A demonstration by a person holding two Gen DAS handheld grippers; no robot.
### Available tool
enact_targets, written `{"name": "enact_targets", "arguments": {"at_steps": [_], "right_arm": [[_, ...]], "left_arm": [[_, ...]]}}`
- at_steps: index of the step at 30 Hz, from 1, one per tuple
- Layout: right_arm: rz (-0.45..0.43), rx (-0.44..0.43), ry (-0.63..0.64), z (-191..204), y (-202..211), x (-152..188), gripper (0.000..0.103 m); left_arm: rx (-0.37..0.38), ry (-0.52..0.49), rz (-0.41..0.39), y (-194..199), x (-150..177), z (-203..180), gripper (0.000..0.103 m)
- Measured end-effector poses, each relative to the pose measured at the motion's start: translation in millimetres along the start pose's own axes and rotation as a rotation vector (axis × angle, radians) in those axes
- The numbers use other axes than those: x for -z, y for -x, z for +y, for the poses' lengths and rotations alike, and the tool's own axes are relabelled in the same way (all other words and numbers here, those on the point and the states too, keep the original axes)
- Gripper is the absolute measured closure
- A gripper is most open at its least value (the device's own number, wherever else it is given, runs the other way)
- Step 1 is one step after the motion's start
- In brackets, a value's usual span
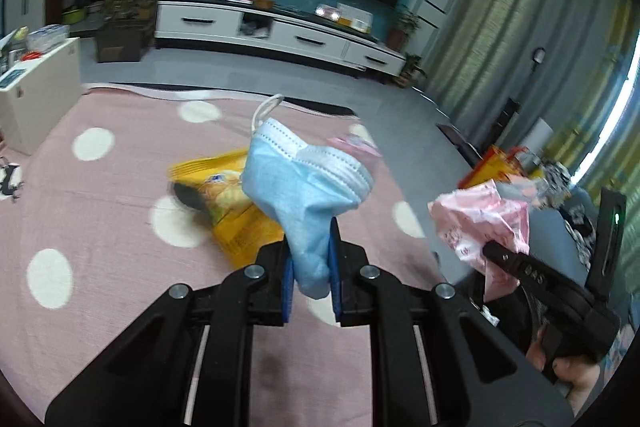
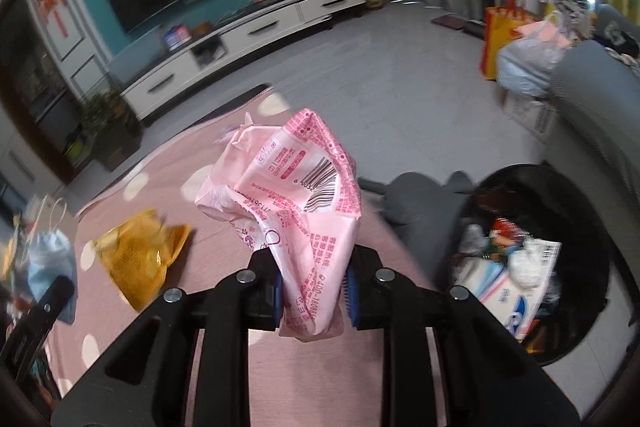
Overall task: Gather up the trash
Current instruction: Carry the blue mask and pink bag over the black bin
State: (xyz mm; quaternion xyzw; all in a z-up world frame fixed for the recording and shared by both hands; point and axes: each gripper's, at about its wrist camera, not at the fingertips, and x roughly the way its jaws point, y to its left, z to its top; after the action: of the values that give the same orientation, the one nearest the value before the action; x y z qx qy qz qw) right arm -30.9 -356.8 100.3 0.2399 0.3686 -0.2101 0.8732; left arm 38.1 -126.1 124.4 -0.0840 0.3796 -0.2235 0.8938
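My left gripper [image 1: 311,267] is shut on a blue face mask [image 1: 304,187] and holds it above the pink dotted rug [image 1: 100,211]. My right gripper [image 2: 311,287] is shut on a crumpled pink wrapper [image 2: 292,187]; it also shows in the left wrist view [image 1: 480,223] at the right. A yellow snack bag [image 2: 140,255] lies on the rug, also seen behind the mask in the left wrist view [image 1: 232,211]. A small pink wrapper [image 1: 356,145] lies farther back on the rug. A black trash bin [image 2: 536,267] with several pieces of trash stands to the right of my right gripper.
A grey sofa [image 2: 592,115] stands at the right behind the bin, with bags [image 2: 516,43] beside it. A white TV cabinet [image 1: 276,31] runs along the far wall. A white side table [image 1: 36,95] stands at the rug's left edge.
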Motion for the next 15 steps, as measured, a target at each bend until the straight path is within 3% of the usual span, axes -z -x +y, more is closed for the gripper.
{"name": "enact_targets", "arguments": {"at_steps": [15], "right_arm": [[-0.06, 0.253, -0.226, -115, 32, -9, 0.079]], "left_arm": [[0.269, -0.147, 0.187, -58, 47, -132, 0.088]]}}
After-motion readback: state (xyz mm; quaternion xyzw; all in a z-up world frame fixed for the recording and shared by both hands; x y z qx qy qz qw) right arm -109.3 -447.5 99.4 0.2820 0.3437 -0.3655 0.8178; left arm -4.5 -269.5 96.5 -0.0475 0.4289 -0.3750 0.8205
